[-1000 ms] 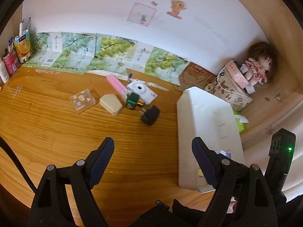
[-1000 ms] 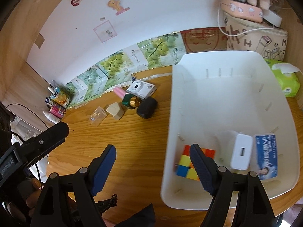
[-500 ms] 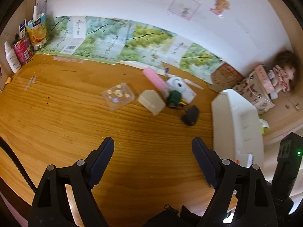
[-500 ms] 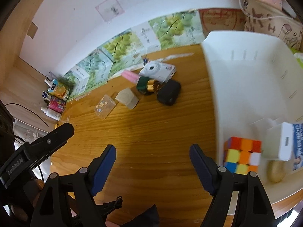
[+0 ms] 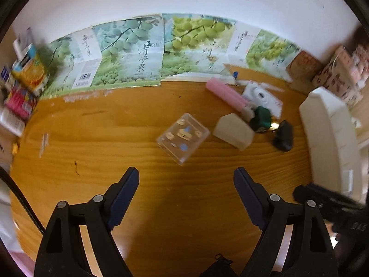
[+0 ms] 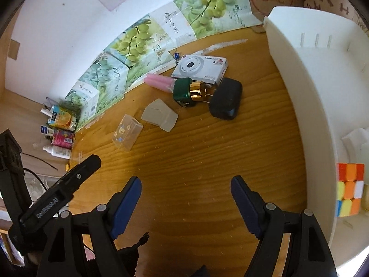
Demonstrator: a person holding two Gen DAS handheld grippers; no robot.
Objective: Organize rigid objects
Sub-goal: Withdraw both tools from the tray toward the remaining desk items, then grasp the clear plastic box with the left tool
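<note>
Movement over the last second had carried both grippers off the white bin point(image 6: 297, 73) and out over the bare wooden desk point(image 5: 115, 143), toward the cluster of loose things still waiting there. The left gripper point(image 5: 186, 180), which a second earlier had looked across the bin's side wall, now faced the clear plastic box point(image 5: 183, 135) almost squarely, its fingers spread wide and holding nothing. The right gripper point(image 6: 185, 188) had swung the same way; its fingers stood just as wide and empty, and the bin had slid to the right edge of its view, with the colour cube point(image 6: 350, 189) lying inside it.

On the desk, left to right, lay the clear box, the beige block point(image 5: 233, 131), the green and gold bottle point(image 6: 189, 91), the black case point(image 6: 226, 101), the pink tube point(image 5: 224, 94) and the white camera point(image 6: 199, 67), the last four crowded together.

I took this for a turn from dropping off to fetching, with six items still outside the bin. The clear box seemed the left gripper's likeliest next pick, being nearest and standing apart.
</note>
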